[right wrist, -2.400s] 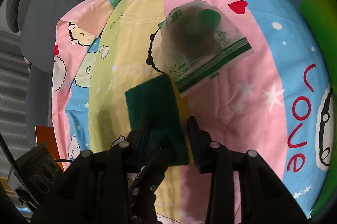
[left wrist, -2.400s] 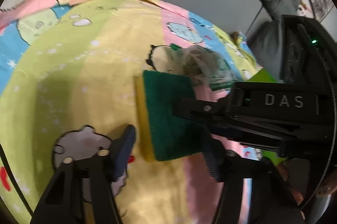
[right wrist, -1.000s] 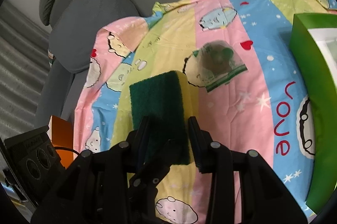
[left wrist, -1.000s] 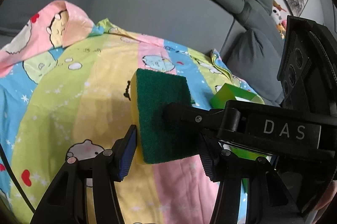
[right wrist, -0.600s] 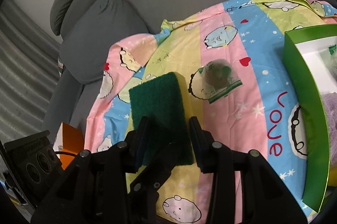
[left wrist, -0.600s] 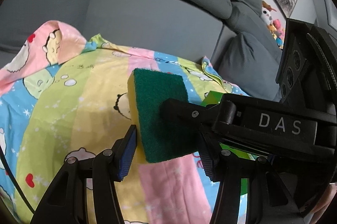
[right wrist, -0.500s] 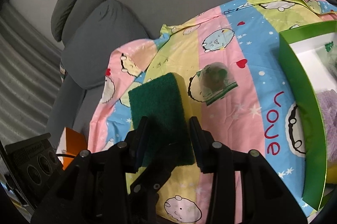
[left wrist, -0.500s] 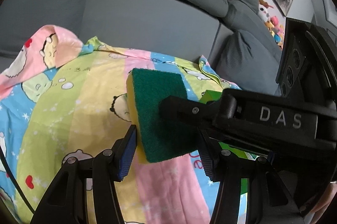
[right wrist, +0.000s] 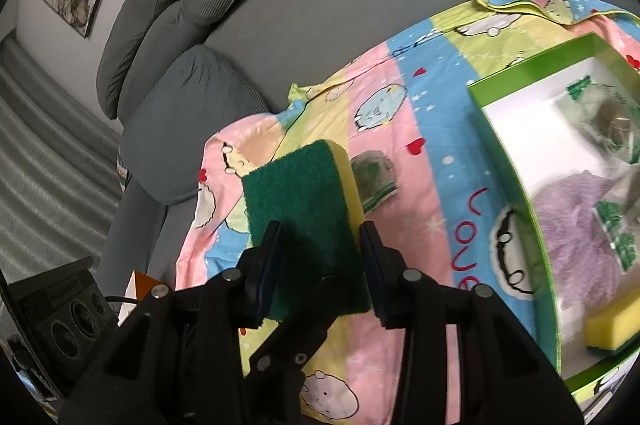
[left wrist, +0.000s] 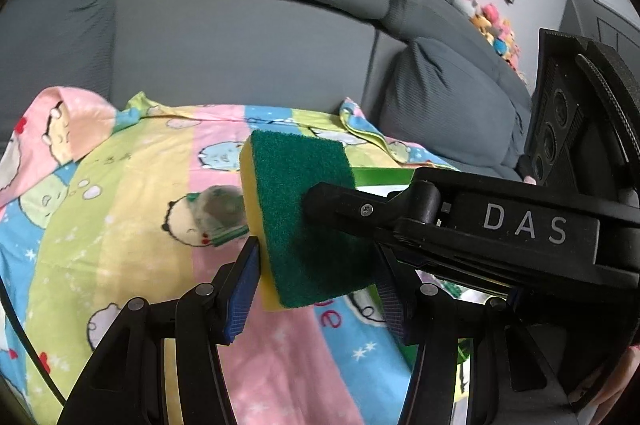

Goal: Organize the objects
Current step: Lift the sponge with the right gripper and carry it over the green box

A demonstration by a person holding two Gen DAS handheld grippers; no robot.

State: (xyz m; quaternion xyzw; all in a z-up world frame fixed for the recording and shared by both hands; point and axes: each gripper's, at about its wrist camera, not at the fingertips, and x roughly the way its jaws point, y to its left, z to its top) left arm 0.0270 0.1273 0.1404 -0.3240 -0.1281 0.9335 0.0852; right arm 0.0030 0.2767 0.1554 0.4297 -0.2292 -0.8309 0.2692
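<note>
A sponge [left wrist: 296, 201] with a dark green scouring face and a yellow body hangs above the patterned cloth [left wrist: 132, 217]. My left gripper [left wrist: 316, 289] is shut on it, its blue pads against the two sides. My right gripper [right wrist: 320, 265] is shut on the same sponge [right wrist: 296, 193], one pad on the green face and the other on the yellow side. In the left wrist view a right finger [left wrist: 340, 203] lies across the green face. A green box [right wrist: 516, 185] stands to the right.
A packaged scourer [right wrist: 374, 181] lies on the cloth behind the sponge. The box holds a purple cloth [right wrist: 576, 213], packaged scourers [right wrist: 608, 117] and another yellow sponge [right wrist: 612, 325]. A grey sofa [left wrist: 240, 37] rises behind. An orange box [right wrist: 144, 283] sits at the cloth's left edge.
Both grippers have risen with the sponge and drifted toward the green box. More of the box's inside and of the sofa back shows now.
</note>
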